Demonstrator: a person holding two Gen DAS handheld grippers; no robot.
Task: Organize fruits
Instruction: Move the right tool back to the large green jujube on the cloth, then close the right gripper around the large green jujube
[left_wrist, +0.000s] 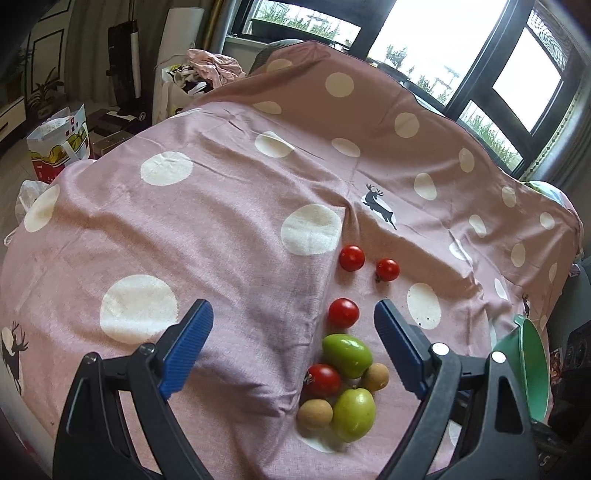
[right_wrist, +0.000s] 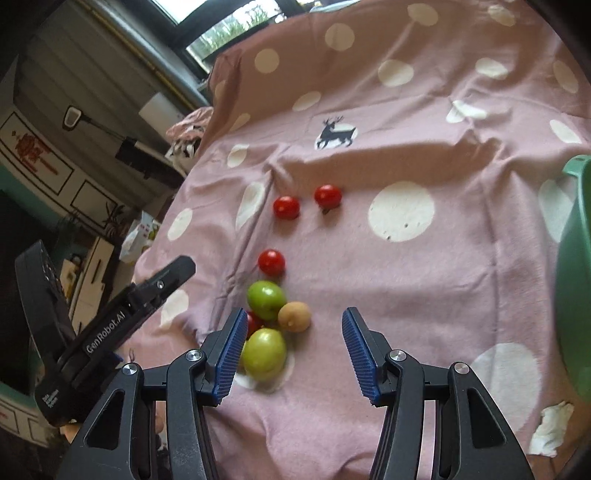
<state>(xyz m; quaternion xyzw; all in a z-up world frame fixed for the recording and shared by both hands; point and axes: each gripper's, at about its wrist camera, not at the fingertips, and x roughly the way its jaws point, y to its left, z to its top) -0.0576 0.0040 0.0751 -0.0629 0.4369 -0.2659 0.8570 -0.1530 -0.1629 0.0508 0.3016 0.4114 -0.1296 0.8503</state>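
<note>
Pink cloth: a dotted pink cloth (left_wrist: 229, 206) with deer prints covers the desk, wrinkled into a fold that runs just beside the fruit; the soft folds probably keep the round pieces from rolling off.
Fruit cluster: two green fruits (left_wrist: 347, 354), two tan round fruits (left_wrist: 315, 415) and one red tomato (left_wrist: 322, 380) lie touching one another in a tight heap near the front edge, unsorted as yet.
Loose tomatoes: one tomato (left_wrist: 343, 313) sits just beyond the heap, and a pair of tomatoes (left_wrist: 352, 257) lies farther back, side by side but apart.
Green bowl: a mint-green bowl (right_wrist: 576, 280) stands at the right edge of the cloth, well apart from the fruit; I judge it the likely container for sorting, which would explain its place within the right hand's reach.
Left hand-held gripper: the left hand-held gripper (left_wrist: 293, 325) points down at the cloth with its blue pads spread wide and nothing between them; the heap lies just inside its right finger, so it seems aimed at that spot.
Right hand-held gripper: the right hand-held gripper (right_wrist: 295, 332) is about half open and grips nothing; its left pad overlaps the near green fruit in view, though I cannot tell whether they touch.
Stage: judging by the layout, no fruit has been sorted and a first pick from the heap is being lined up.
</note>
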